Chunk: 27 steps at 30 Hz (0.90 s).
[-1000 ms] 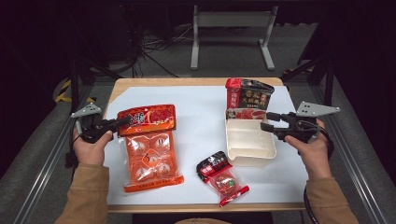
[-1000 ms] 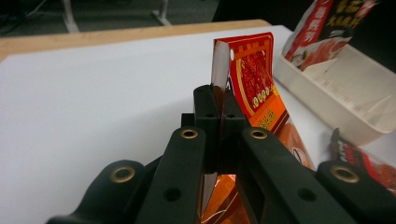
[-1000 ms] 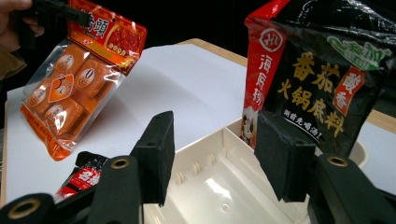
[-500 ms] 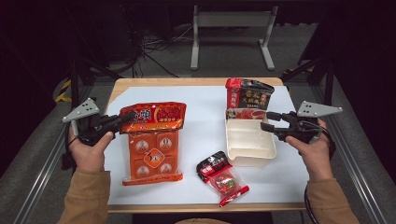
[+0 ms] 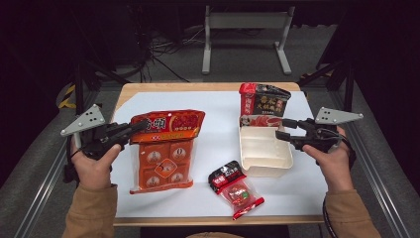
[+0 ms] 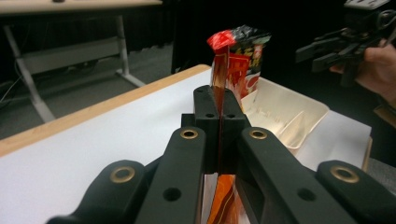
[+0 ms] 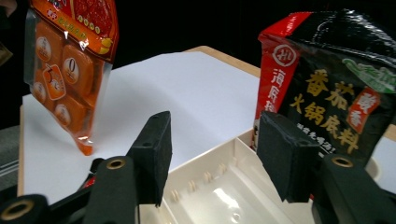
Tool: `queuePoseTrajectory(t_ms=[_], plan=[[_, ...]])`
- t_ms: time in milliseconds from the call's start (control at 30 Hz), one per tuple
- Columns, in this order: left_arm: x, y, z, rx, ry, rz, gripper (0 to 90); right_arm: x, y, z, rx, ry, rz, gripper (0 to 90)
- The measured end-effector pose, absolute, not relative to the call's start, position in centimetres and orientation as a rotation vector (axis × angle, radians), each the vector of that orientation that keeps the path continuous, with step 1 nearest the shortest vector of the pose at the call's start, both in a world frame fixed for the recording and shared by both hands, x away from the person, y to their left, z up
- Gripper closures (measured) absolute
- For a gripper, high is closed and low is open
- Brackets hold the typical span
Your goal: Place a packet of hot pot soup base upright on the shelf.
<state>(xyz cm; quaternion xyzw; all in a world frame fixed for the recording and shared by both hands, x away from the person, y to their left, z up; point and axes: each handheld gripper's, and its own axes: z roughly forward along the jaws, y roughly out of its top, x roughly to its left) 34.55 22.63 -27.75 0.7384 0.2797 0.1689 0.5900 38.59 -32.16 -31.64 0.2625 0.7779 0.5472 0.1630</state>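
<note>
Orange plastic pouch of square blocks with a red header (image 5: 163, 148): from the high view your left gripper (image 5: 132, 130) pinches its top corner and it hangs over the white sheet on the wooden table (image 5: 213, 106), while your right gripper (image 5: 282, 130) hovers at the cream plastic tray (image 5: 262, 151). Left gripper view: jaws pressed together on the pouch's edge (image 6: 219, 93). Right gripper view: jaws spread and just opening, nothing between them, the tray (image 7: 219, 191) below and a red-and-black standing bag (image 7: 327, 93) just behind.
</note>
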Motion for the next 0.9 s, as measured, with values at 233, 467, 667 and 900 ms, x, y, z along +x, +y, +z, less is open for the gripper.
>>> queuePoseTrajectory(t_ms=[233, 467, 667, 900], plan=[[33.5, 21.9, -26.8, 1.707, 0.583, 0.408, 90.0, 38.7, -31.1, -31.4, 0.745, 2.221, 1.614, 38.0], [32.9, 21.5, -26.0, 1.706, 0.559, 0.444, 90.0, 39.0, -29.2, -30.8, 0.684, 2.228, 1.646, 34.8], [33.3, 21.9, -26.1, 1.681, 0.578, 0.440, 90.0, 39.5, -27.1, -30.3, 0.631, 2.256, 1.645, 32.9], [33.2, 21.5, -25.8, 1.666, 0.554, 0.434, 90.0, 39.8, -24.6, -30.0, 0.576, 2.289, 1.688, 30.9]])
